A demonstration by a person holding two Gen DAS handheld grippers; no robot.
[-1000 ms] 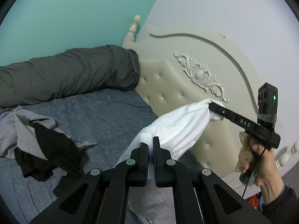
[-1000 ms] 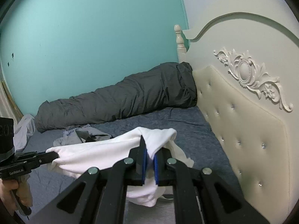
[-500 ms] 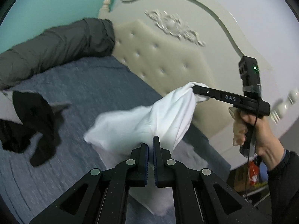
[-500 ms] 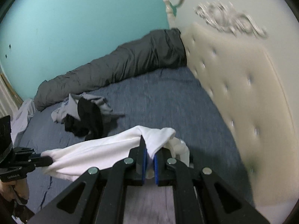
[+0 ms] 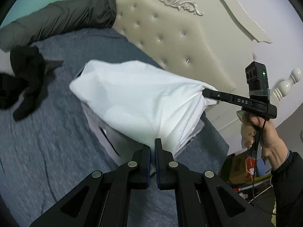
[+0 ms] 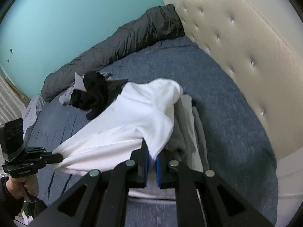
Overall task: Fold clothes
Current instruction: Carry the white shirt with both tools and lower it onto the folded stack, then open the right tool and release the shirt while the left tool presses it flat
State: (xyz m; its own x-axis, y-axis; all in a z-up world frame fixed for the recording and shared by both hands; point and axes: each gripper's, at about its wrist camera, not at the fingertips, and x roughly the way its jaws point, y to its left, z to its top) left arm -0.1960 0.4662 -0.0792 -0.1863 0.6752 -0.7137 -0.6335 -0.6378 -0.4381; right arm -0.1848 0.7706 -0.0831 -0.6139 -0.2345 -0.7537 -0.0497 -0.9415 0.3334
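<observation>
The white garment (image 5: 136,102) is hanging stretched between the two tools, billowing a little above the bed (image 5: 47,151), near the headboard end. The left hand-held gripper (image 5: 153,147) is pinching one edge of it with its jaws closed tight on the cloth; the right hand-held gripper (image 6: 151,151) is doing the same with the opposite edge, so the cloth is spanning the gap between them and sagging toward the far side. It looks doubled over already, since a loose flap is draping away from the held edge, though how many folds are in it I cannot tell.

Directly under it, in the right wrist view, a grey stack (image 6: 189,124) is lying on the bed, apparently garments already folded; the white one seems to be heading there, but it is not yet resting flat on anything.

Farther off, to the left, a black garment (image 6: 92,94) is sitting crumpled beside some pale grey cloth (image 6: 66,96), both unfolded. So the job appears to be partway: some pieces done, one in the air, at least two waiting. A dark rolled duvet (image 6: 123,43) is lying along the far wall, and the tufted headboard (image 6: 236,56) is standing to the right.
</observation>
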